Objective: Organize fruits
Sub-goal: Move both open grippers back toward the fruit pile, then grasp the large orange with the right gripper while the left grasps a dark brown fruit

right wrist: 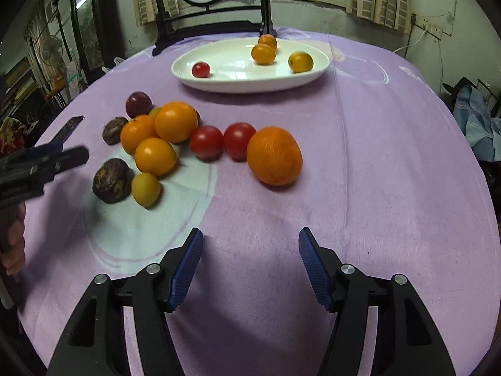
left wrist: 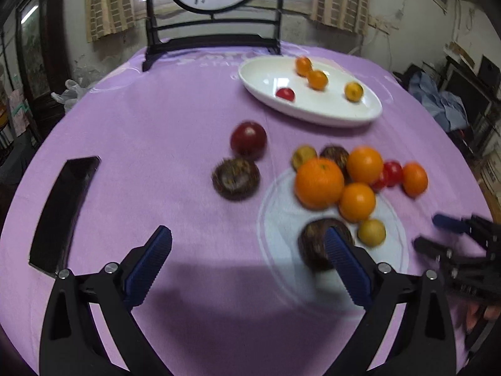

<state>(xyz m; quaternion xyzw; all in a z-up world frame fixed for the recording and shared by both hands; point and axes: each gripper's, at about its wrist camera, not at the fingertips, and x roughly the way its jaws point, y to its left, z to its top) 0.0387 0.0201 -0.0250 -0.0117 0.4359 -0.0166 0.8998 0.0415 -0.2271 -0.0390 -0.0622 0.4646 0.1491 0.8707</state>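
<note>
While both jaws gape empty, fruit pile (right wrist: 156,144) crowds before plate (right wrist: 250,84); phone (left wrist: 62,213), perhaps, leftward.

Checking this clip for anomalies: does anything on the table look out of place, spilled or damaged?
Nothing is spilled or visibly damaged. The one oddity is a dark flat object, maybe a phone, lying on the cloth left of the loose fruit; it is not fruit. Four small fruits sit in the white dish; the rest lie in a loose cluster on the cloth.

Faint white lettering on the purple tablecloth (left wrist: 200,59), perhaps; too blurred to read.
</note>
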